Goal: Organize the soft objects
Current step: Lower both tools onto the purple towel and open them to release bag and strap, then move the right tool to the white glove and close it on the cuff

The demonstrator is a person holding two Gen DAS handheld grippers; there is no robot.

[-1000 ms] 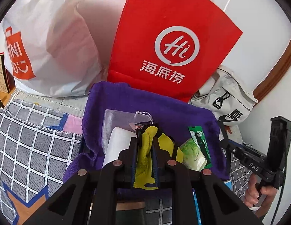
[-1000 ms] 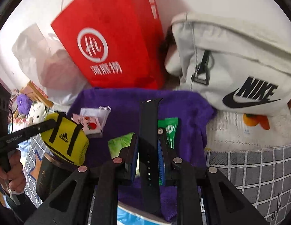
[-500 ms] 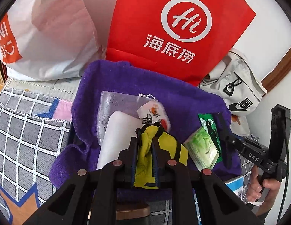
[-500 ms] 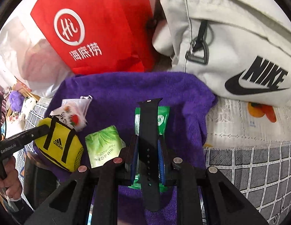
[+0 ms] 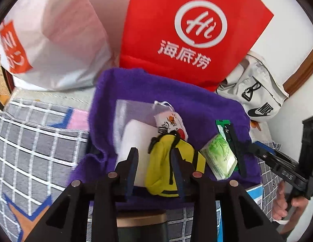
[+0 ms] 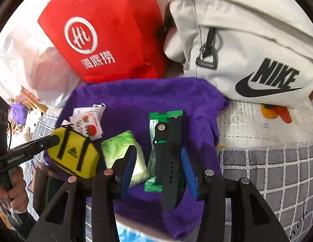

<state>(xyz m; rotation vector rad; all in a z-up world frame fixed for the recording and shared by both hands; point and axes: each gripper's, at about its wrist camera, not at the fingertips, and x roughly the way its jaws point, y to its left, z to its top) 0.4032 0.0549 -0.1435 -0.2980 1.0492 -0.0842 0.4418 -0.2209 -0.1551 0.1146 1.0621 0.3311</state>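
Both tongs letting go over the purple towel (image 5: 176,92), mid-frame.
Yellow pouch (image 5: 166,171) squashy, light: pinch its strap; left tongs (image 5: 154,171) opening around it. Black watch strap (image 6: 168,157) floppy, grip mid-length; right tongs (image 6: 158,171) opening around it.

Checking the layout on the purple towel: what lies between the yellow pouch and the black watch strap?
The green tissue pack lies between yellow pouch and black watch strap, clearest in the right wrist view.
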